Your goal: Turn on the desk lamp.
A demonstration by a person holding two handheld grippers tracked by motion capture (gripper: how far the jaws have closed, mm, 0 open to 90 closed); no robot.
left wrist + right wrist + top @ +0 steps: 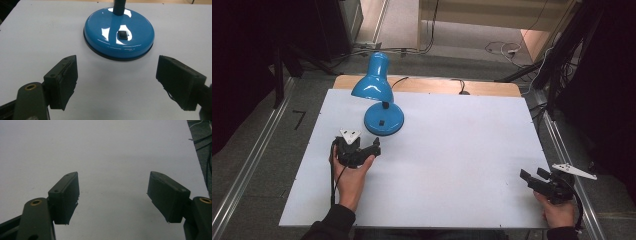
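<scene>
Blue desk lamp stood at the rear left of the desk, glossy enamelled shade tilted down and leftward on a short dark neck. Round domed base sat flat on the white surface, ringed by a black edge, with a small black rocker switch on top facing the near side. Probably so placed to keep the switch reachable from the front.

Left gripper held just in front of the base, apart from it, jaws spread wide and aimed at the switch side; nothing between the flat, matte black pads. Judged as an approach toward the base or switch.

Right gripper parked at the near right edge, well apart from the lamp, jaws likewise spread and empty over bare, smooth, matte white board.
</scene>
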